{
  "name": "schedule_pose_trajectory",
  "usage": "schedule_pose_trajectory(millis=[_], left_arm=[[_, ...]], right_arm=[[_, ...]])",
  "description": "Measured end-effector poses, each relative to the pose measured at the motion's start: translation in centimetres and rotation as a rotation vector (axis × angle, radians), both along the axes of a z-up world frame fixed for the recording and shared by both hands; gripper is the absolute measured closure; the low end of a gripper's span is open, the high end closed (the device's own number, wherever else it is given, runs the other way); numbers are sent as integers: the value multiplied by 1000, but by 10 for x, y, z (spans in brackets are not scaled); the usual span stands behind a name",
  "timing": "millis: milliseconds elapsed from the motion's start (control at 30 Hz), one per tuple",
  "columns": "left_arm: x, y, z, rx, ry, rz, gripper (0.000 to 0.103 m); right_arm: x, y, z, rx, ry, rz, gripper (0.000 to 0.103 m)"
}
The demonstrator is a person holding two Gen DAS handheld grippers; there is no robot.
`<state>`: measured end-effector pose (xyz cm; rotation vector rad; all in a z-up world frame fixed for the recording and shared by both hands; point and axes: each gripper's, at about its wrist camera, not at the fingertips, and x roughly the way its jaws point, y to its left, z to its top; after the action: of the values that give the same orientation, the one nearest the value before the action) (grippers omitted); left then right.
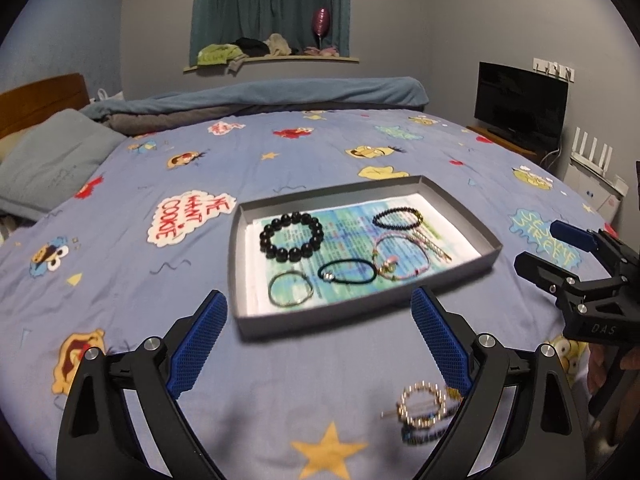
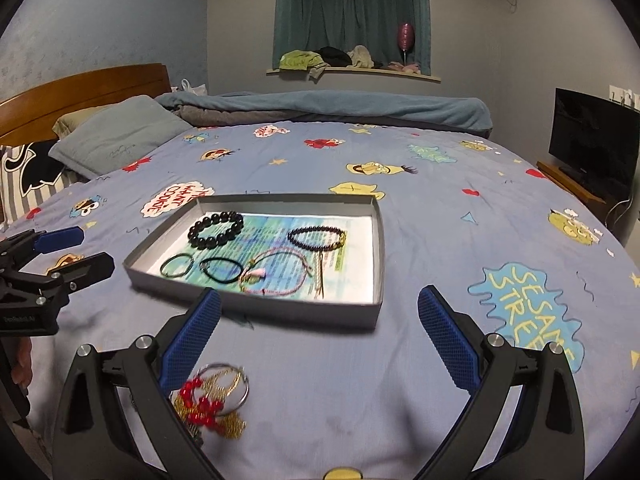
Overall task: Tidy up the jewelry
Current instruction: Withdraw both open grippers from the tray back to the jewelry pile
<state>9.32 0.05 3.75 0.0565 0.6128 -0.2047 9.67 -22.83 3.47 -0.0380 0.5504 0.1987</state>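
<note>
The loose jewelry pile (image 2: 212,402) of red beads, gold chain and a wire hoop lies on the bed (image 2: 400,360) just beside the right gripper's left finger; a pinch there could snag several tangled pieces at once and drag them. The soft sheet may also bunch under the fingertips. The grey tray (image 1: 460,272) already holds six or so bracelets. The left gripper (image 1: 316,332) is spread wide and empty, near a gold bead ring (image 1: 422,404). The right gripper (image 2: 320,330) is likewise wide apart, holding nothing.
</note>
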Motion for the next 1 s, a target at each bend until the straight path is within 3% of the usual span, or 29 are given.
schedule_pose_trajectory(millis=[333,700,767,900,1000], left_arm=[[-25,-3,-21,38,37,-23,10],[-36,-9,-54,13,127,-99,10],[-36,-13,-58,-2,135,-126,12],[-34,-23,-65,-12,152,-175,26],[-35,-31,-65,-16,151,-223,37]], right_arm=[[-21,6,-16,7,28,47,6],[-27,7,-44,-14,98,111,6],[-28,9,-46,-33,99,118,6],[-27,11,-53,-74,105,136,7],[-26,11,-58,-91,117,147,18]])
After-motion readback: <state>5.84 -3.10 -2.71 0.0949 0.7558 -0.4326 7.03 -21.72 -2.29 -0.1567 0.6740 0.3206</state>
